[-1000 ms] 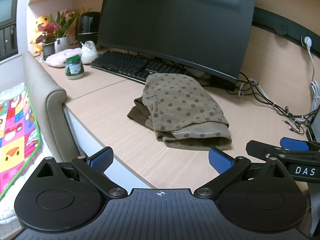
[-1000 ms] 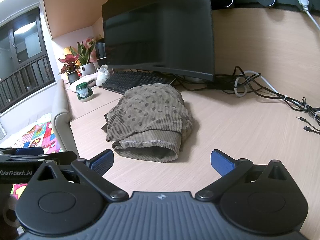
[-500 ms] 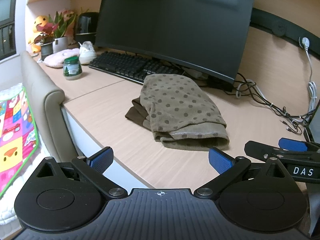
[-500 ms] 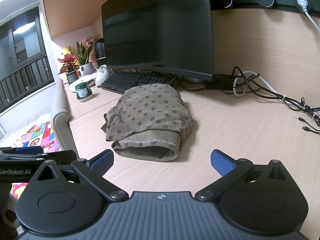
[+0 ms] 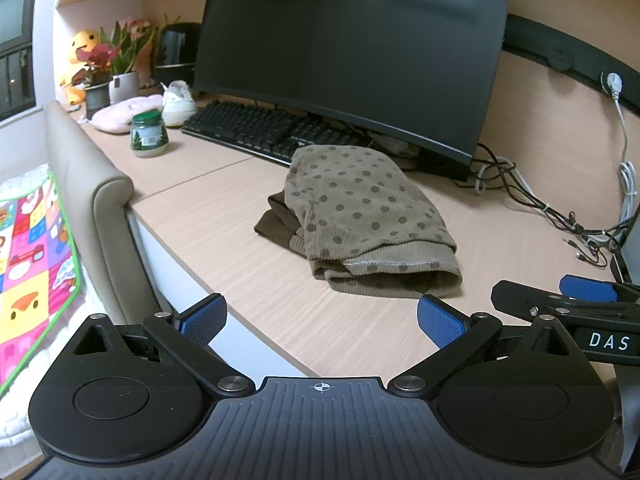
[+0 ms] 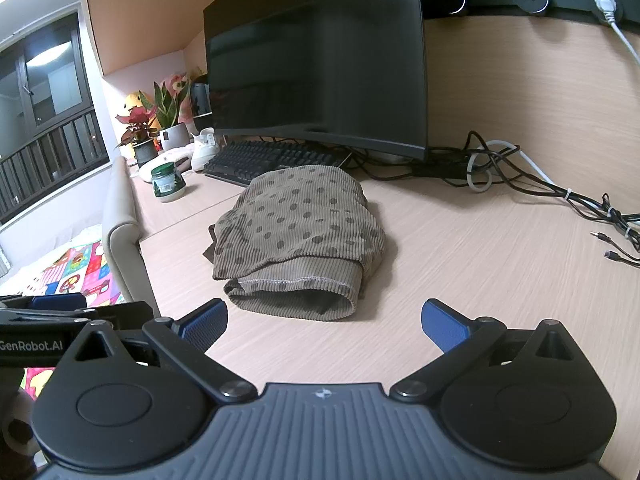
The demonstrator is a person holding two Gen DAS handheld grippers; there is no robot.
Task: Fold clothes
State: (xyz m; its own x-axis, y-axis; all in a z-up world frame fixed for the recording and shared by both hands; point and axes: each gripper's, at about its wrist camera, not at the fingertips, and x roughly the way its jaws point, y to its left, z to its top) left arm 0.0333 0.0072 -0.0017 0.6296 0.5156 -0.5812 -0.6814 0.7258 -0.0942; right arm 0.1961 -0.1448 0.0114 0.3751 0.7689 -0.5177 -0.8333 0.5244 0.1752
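A folded olive-brown corduroy garment with dark dots (image 5: 360,212) (image 6: 300,232) lies in a compact bundle on the light wood desk (image 5: 224,240), in front of the monitor. A darker brown layer pokes out at its left side. My left gripper (image 5: 322,320) is open and empty, held off the desk's front edge, short of the bundle. My right gripper (image 6: 324,322) is also open and empty, just in front of the garment's hem. The right gripper (image 5: 576,300) shows at the right of the left wrist view; the left gripper (image 6: 60,308) shows at the left of the right wrist view.
A large dark monitor (image 5: 352,48) and black keyboard (image 5: 260,128) stand behind the garment. Tangled cables (image 6: 540,184) lie at the back right. A green-lidded jar (image 5: 149,134), a white shoe, potted plants and a padded bed edge (image 5: 104,208) are to the left.
Both views shifted only slightly; the garment sits a touch left in the left wrist view. The garment lies unmoved and both grippers stay open.
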